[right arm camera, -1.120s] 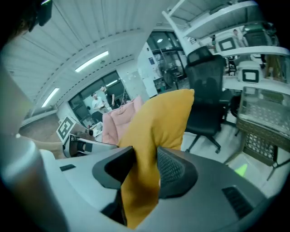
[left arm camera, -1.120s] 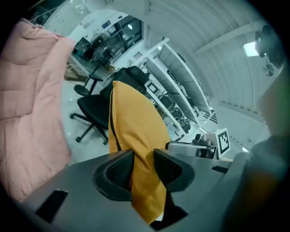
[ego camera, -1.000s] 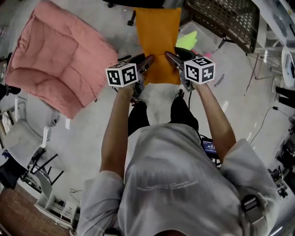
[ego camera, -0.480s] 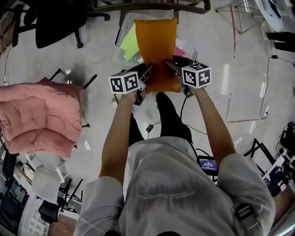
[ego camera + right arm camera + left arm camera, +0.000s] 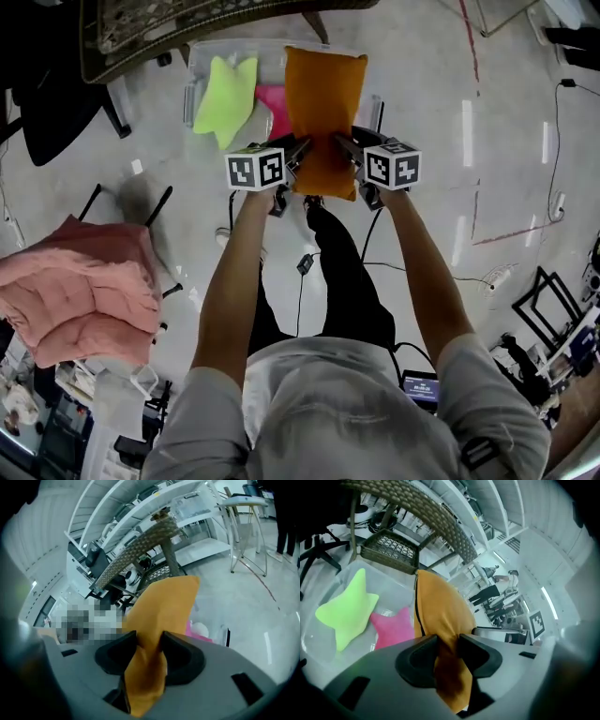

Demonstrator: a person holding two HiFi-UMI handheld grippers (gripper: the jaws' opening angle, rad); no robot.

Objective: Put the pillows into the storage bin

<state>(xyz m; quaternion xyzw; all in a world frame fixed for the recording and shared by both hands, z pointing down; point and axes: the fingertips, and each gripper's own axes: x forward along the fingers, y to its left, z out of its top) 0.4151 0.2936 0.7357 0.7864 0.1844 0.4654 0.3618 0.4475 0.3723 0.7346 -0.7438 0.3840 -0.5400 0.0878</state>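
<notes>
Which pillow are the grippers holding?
The orange pillow: the left gripper and right gripper pinch its near edge, while the green pillow and pink pillow lie in the bin.

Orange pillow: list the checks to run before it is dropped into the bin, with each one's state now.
1. Left gripper clamped on the orange pillow: ok.
2. Right gripper clamped on the same pillow: ok.
3. Pillow lined up over the storage bin in the head view: ok.
4. Free room beside the green star pillow and pink pillow in the bin: cannot tell, the orange pillow hides it.
5. Clearance from the wicker chair at the bin's far side: cannot tell.
</notes>
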